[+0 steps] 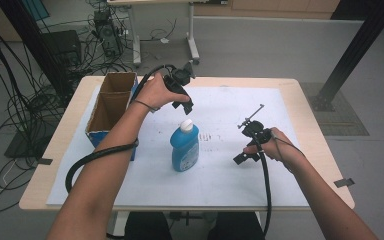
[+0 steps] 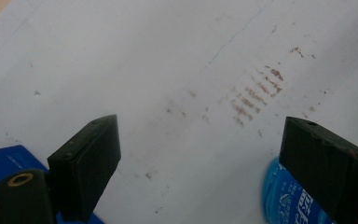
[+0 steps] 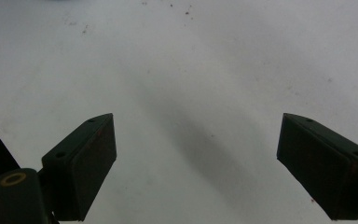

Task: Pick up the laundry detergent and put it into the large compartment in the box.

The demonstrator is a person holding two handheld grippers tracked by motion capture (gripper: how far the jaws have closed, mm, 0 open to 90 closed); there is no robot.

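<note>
Left of the bottle [image 1: 184, 146] stands your open cardboard box [image 1: 111, 102]. Your left gripper [image 1: 182, 101], jaws apart, hovers just above its white cap. The smooth blue plastic bottle stands upright mid-table [image 1: 300, 107]. Your right gripper [image 1: 245, 152], jaws apart, rests right of it.

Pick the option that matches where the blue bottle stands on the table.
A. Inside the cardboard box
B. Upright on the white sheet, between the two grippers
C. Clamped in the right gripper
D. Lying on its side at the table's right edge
B: in the high view the blue bottle stands upright on the white sheet, right of the cardboard box, with the left gripper above its white cap and the right gripper apart from it.
</note>
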